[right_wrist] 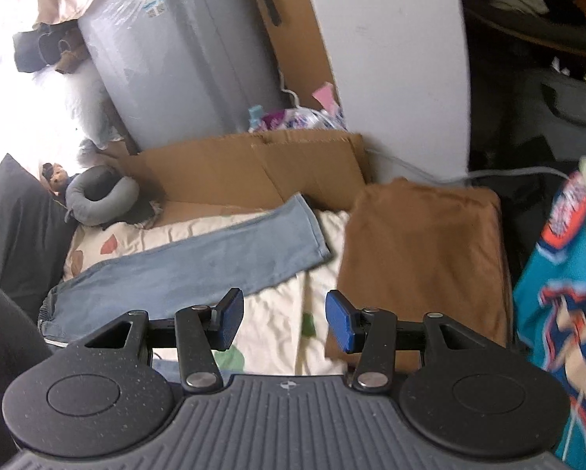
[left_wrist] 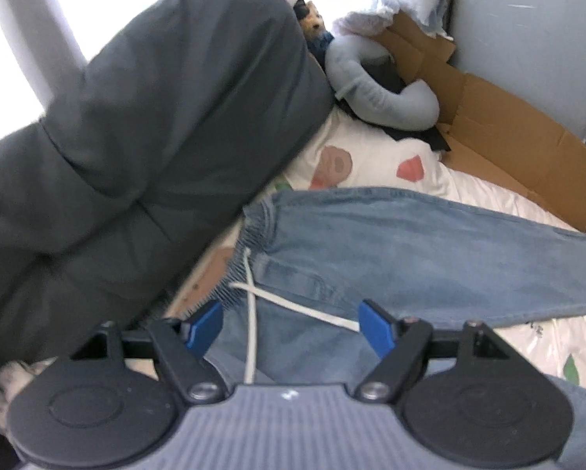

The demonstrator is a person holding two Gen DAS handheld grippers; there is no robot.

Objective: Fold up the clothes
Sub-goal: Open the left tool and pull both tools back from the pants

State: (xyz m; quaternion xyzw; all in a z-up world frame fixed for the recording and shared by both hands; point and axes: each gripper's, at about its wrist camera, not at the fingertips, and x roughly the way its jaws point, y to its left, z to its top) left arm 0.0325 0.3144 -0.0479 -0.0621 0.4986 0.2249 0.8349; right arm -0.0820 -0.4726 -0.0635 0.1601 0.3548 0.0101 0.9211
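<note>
Soft, floppy jeans on the bed; grab the elastic waistband at nine o'clock. Both grippers' fingers spread, empty.

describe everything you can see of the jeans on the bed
The jeans are light blue, faded denim with a gathered elastic waistband and a white drawstring trailing loose. They lie flat on the patterned cream bedsheet, one leg stretching toward the cardboard. The waist lies beside a dark grey duvet.
</note>
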